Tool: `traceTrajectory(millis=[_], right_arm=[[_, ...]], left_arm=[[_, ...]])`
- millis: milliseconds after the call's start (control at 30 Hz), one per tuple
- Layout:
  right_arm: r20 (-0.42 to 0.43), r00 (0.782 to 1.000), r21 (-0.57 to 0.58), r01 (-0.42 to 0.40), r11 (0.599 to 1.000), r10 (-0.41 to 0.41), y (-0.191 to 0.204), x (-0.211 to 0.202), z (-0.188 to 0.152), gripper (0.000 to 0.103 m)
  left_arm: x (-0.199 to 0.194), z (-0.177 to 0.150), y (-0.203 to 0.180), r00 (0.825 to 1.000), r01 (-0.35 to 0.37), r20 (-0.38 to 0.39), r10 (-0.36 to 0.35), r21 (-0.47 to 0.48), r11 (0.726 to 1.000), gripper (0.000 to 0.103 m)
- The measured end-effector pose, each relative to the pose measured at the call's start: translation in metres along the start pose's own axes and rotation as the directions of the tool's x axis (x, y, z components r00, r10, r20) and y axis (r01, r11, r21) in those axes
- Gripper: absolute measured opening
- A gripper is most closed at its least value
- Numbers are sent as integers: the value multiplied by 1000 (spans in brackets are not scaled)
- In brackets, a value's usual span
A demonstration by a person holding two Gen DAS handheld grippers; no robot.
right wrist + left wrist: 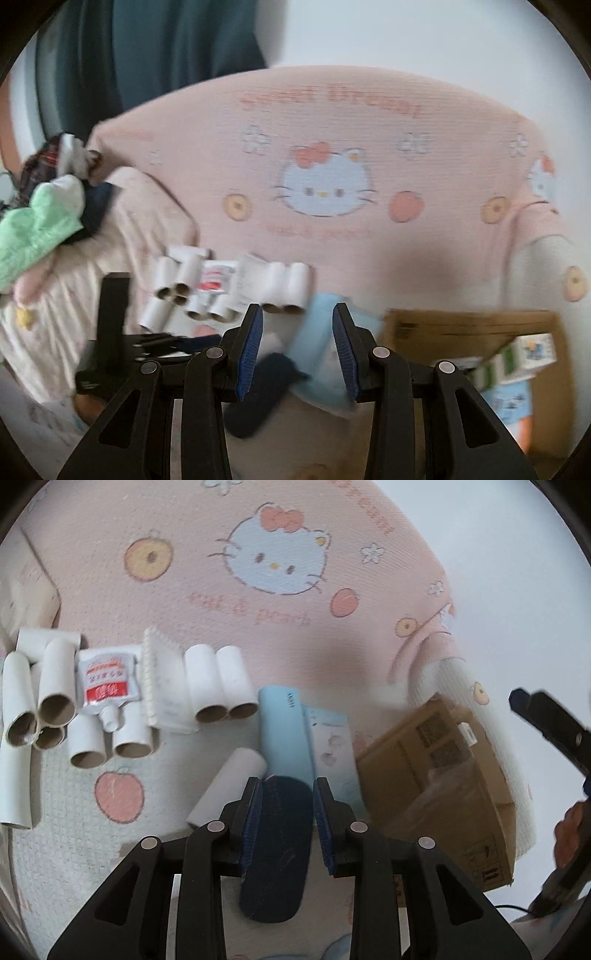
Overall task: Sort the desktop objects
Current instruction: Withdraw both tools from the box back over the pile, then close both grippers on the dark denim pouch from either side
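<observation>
We see the left gripper (287,823) with its fingers parted around a dark blue case (275,853), not pressing it, beside the cardboard box (436,771) (holding cartons); right gripper (297,350) released, empty.

A pink knitted blanket (295,635) printed with white cartoon cats and peaches carries white cardboard tubes (221,681), a navy oval case (275,849), a pale-blue box (282,734) and a brown cardboard carton (436,771).

Pink cartoon-cat blanket (332,147), white wall (424,33), dark green curtain (155,44).
</observation>
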State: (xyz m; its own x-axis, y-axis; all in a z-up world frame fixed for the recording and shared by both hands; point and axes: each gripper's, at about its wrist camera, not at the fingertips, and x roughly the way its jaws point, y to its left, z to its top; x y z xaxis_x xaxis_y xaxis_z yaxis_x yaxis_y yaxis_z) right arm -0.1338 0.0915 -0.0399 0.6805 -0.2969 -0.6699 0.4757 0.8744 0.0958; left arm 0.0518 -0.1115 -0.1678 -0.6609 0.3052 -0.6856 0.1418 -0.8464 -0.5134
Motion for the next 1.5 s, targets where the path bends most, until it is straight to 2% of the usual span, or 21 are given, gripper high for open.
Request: traceTrajectory(millis=[133, 200, 300, 367, 467, 567, 633, 767, 867, 967, 1000, 1133, 1233, 1333, 1500], right_arm=[[-21, 998, -51, -59, 997, 58, 24, 21, -16, 36], [-70, 994, -73, -84, 994, 79, 36, 36, -26, 36], [-158, 977, -36, -151, 988, 143, 45, 63, -45, 36], [-198, 971, -26, -142, 989, 134, 48, 79, -57, 36], [-249, 966, -80, -95, 992, 72, 55, 100, -76, 36], [-247, 967, -90, -89, 992, 64, 58, 111, -93, 36], [-248, 967, -92, -88, 992, 63, 59, 116, -103, 36], [-229, 973, -220, -13, 975, -38, 69, 123, -115, 36], [-244, 969, -242, -27, 970, -34, 71, 129, -122, 36], [-288, 958, -185, -54, 981, -1, 64, 137, -126, 36], [-293, 956, -198, -75, 977, 14, 62, 139, -126, 36], [-306, 952, -162, -80, 984, 27, 56, 145, -126, 36], [-323, 945, -142, -95, 985, 44, 55, 150, -129, 36], [-336, 941, -133, -102, 986, 52, 54, 156, -130, 36], [-347, 936, -122, -114, 986, 65, 52, 161, -132, 36]], left_arm=[[-2, -13, 12, 1000, -27, -10, 26, -35, 999, 43], [-4, -18, 20, 999, -39, 1, 39, -68, 997, 44], [-9, -19, 29, 995, -92, 26, 95, -96, 991, 48], [-9, -19, 31, 992, -125, 17, 127, -93, 988, 55], [-3, -20, 22, 981, -192, -24, 191, -23, 981, 55], [-2, -23, 7, 968, -250, -17, 252, 78, 965, 55], [3, -24, -1, 964, -255, -46, 264, 138, 957, 55], [10, -35, -14, 964, -210, -110, 242, 241, 948, 55], [11, -43, -26, 954, -229, -111, 277, 324, 918, 56], [3, -41, -19, 980, -133, -106, 167, 274, 952, 56], [1, -39, -13, 984, -114, -105, 142, 241, 964, 56], [6, -34, 10, 983, -114, -131, 129, 114, 987, 56], [17, -36, 21, 981, -64, -180, 69, 36, 997, 55], [26, -39, 25, 979, -17, -203, 16, -2, 1000, 52], [45, -37, 26, 971, 34, -233, -45, -51, 998, 51]])
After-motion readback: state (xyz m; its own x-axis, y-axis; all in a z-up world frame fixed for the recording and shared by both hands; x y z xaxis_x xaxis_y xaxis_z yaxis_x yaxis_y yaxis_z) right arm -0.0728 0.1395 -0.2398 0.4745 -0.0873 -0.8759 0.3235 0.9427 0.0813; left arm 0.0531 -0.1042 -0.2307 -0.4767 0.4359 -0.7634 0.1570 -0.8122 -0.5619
